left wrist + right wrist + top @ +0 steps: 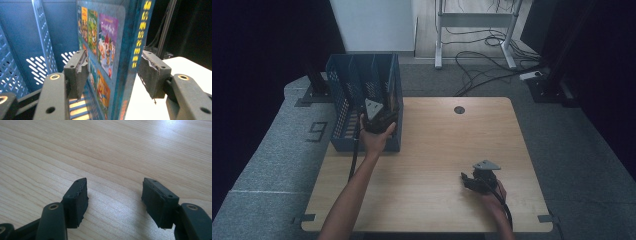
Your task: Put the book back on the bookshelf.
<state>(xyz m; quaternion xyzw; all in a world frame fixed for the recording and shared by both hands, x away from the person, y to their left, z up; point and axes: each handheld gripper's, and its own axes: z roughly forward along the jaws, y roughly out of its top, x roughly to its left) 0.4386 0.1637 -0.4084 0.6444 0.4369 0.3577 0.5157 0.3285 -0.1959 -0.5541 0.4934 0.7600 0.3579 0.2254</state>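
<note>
- The left gripper (pixel 379 116) is at the near right corner of a blue perforated file rack (pixel 343 107), which stands at the far left of the worktop (pixel 437 150).
- In the left gripper view the left gripper (pixel 112 71) has its jaws spread, one on each side of a picture book (pixel 107 47) that stands upright in the rack's rightmost compartment.
- The book's cover, with small coloured cartoon panels, faces the left pad (pixel 77 72); its teal spine with yellow characters runs up the edge nearest the camera, just beside the right pad.
- A narrow gap shows between each pad and the book, so the jaws bracket it without visibly clamping; whether the left pad touches the cover I cannot tell.
- Behind the book stand the rack's blue back wall and a slotted divider (pixel 41 37); slanted cut-outs show in its wall lower down.
- From the high view the book is a dark sliver (pixel 391 97) against the rack's right wall, just beyond the gripper.
- The person's left hand (pixel 376 137) holds the gripper from below, the forearm coming up from the bottom edge.
- The right gripper (pixel 468 180) lies low over the near right part of the worktop, well apart from the rack, held by the right hand (pixel 494 192).
- In the right gripper view the right gripper (pixel 115 197) has its jaws wide apart with bare wood grain between them.
- A round cable grommet (pixel 459 110) sits near the worktop's far edge.
</note>
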